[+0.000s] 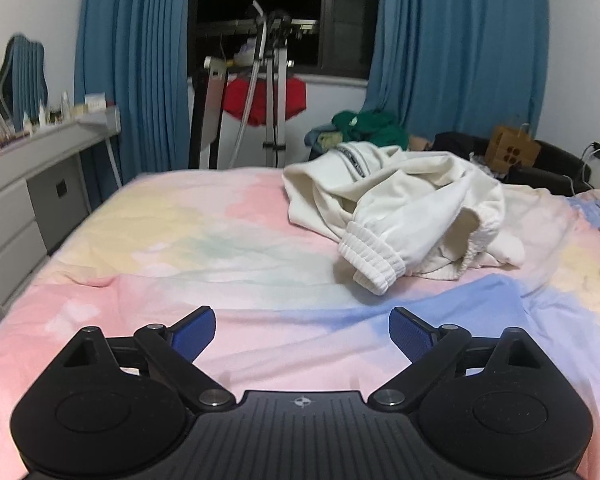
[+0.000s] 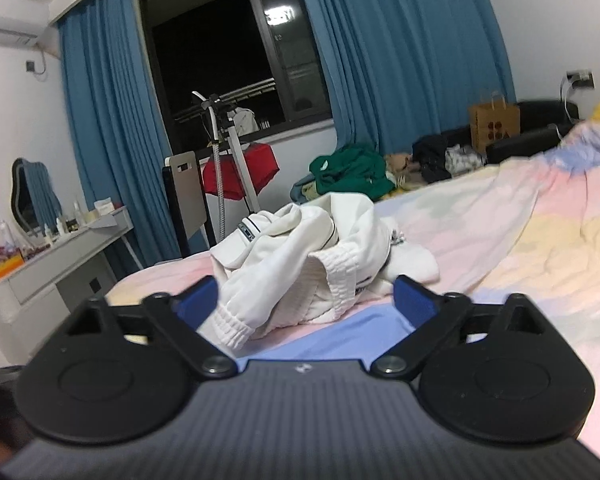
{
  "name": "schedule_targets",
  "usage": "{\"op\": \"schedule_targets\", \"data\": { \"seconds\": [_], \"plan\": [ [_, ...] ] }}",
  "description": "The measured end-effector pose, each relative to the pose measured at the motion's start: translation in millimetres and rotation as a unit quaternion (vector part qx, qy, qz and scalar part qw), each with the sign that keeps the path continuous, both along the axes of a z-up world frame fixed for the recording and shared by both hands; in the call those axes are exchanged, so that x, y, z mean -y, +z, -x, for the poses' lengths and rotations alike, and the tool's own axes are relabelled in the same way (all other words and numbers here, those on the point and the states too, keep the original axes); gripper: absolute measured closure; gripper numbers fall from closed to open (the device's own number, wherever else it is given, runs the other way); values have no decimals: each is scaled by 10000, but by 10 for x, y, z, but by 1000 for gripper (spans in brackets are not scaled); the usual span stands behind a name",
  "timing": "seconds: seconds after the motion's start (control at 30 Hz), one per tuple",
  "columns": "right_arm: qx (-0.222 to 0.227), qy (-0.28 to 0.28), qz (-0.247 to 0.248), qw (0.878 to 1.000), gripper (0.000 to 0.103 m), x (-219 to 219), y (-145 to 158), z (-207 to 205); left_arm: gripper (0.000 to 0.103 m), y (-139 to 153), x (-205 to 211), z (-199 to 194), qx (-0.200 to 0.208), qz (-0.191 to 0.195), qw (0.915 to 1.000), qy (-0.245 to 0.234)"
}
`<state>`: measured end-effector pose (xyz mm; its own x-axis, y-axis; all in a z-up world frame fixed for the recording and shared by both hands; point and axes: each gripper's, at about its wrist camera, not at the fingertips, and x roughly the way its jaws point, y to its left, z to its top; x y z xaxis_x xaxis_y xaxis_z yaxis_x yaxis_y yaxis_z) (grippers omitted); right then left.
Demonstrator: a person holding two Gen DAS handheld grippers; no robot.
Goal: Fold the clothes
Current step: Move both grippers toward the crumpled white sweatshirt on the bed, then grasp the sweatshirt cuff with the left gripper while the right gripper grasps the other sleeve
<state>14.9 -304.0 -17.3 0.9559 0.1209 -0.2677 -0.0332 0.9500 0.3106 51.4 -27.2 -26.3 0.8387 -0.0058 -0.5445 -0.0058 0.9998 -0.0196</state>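
Observation:
A crumpled white garment (image 1: pixel 404 200) with ribbed elastic cuffs lies in a heap on the pastel pink, yellow and blue bedsheet (image 1: pixel 180 240). My left gripper (image 1: pixel 302 314) hovers over bare sheet in front of it and to its left, jaws open, with nothing between them. In the right wrist view the white garment (image 2: pixel 300 248) fills the space ahead of my right gripper (image 2: pixel 305 282). One cuff (image 2: pixel 228 328) lies close by the left blue pad (image 2: pixel 198 300). The right pad stands apart from the cloth, so the jaws are open.
A grey dresser (image 1: pixel 24 184) with bottles and a mirror (image 1: pixel 20 76) lines the bed's left side. Beyond the far edge stand a steamer stand with a red garment (image 1: pixel 260 100), a heap of green clothes (image 1: pixel 368 128), a brown paper bag (image 1: pixel 512 148) and blue curtains (image 1: pixel 132 60).

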Motion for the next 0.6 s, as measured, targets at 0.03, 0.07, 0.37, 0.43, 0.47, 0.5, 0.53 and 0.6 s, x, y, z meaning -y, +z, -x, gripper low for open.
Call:
{"op": "schedule_targets", "data": {
  "seconds": [0.03,0.07,0.37,0.43,0.47,0.5,0.53,0.6],
  "plan": [
    [-31,19,-78,10000,28,33,-9,-6,11,-25,3,-130,-12,-44,10000,22],
    [-63,12,-141,9999,29,63,-21,-15,11,-50,9,-262,-21,-91,9999,43],
    [-696,-67,-1081,9917,53,346,-371,-294,13,-371,404,-1126,151,-55,9966,-811],
    [-820,-77,-1158,9899,52,373,-446,-370,13,-499,607,-1217,148,-412,9932,-1083],
    [-875,-78,-1205,9888,52,387,-482,-407,13,-563,710,-1263,144,-600,9907,-1212],
    [-912,-78,-1238,9881,52,400,-515,-443,13,-627,792,-1319,134,-784,9887,-1269],
    [-916,-81,-1246,9879,51,411,-544,-474,13,-690,872,-1376,123,-967,9865,-1315],
    [-945,-107,-1216,9880,51,430,-607,-550,16,-780,950,-1522,113,-1139,9868,-1146]
  ]
}}
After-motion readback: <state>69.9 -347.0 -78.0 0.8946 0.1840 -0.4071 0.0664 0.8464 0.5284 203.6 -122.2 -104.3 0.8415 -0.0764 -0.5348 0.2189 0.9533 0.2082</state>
